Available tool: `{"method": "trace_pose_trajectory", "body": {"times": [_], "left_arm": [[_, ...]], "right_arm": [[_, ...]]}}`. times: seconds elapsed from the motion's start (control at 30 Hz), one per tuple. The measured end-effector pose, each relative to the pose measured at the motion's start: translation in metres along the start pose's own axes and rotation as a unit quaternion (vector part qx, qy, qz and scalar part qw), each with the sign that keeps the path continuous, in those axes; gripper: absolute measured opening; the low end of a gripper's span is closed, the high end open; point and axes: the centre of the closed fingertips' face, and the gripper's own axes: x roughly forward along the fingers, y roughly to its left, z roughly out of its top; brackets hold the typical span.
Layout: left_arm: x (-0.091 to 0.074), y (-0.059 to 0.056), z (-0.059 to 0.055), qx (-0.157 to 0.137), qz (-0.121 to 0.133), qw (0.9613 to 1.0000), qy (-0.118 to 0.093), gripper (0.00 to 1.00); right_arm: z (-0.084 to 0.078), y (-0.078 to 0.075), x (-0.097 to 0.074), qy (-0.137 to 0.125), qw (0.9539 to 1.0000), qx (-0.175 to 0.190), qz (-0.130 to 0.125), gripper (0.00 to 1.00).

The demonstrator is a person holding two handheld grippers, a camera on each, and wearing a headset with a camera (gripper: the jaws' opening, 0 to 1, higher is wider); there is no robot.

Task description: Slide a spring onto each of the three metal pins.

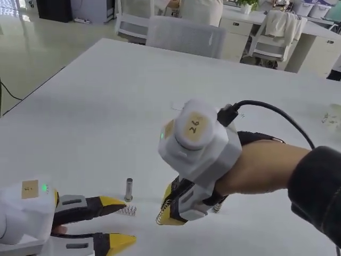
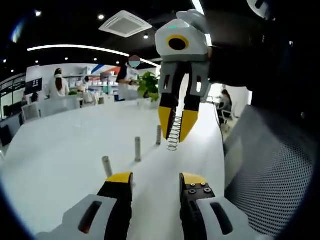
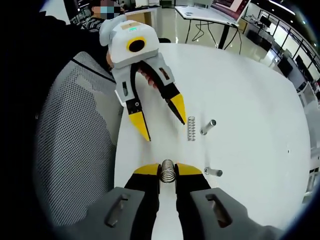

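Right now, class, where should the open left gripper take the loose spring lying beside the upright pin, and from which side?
Probably its middle coils, from above, with the left gripper straddling its length. The loose spring lies flat on the table, so its sides are exposed and both ends are free for the pin.

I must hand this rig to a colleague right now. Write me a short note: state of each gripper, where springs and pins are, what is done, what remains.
The right gripper is shut on a spring.
The left gripper is open, nothing between its fingers.
A second spring lies loose on the table between the two grippers.
Two pins stand bare: near pin by the left gripper's fingers, far pin a little beyond it.
Done: no spring on either pin. Left: seat the held spring, then the rest.
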Motion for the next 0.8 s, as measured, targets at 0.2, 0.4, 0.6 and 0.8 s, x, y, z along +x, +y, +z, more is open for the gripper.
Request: {"method": "trace_pose_trajectory", "body": {"times": [0.2, 0.4, 0.6, 0.8], "left_arm": [[-0.007, 0.007, -0.001, -0.008, 0.019, 0.9998, -0.004, 0.37], [-0.011, 0.013, -0.001, -0.012, 0.031, 0.9994, -0.006, 0.41], [-0.012, 0.015, 0.0, -0.015, 0.037, 0.9992, -0.008, 0.46], [-0.014, 0.019, -0.001, -0.021, 0.046, 0.9987, -0.01, 0.54]], "right_arm": [[-0.005, -0.008, -0.006, 0.002, 1.0, 0.006, -0.008, 0.09], [-0.009, -0.016, -0.014, 0.003, 0.9998, 0.012, -0.018, 0.09], [-0.012, -0.023, -0.018, 0.008, 0.9995, 0.015, -0.027, 0.09], [-0.015, -0.032, -0.023, 0.013, 0.9991, 0.017, -0.038, 0.09]]}}
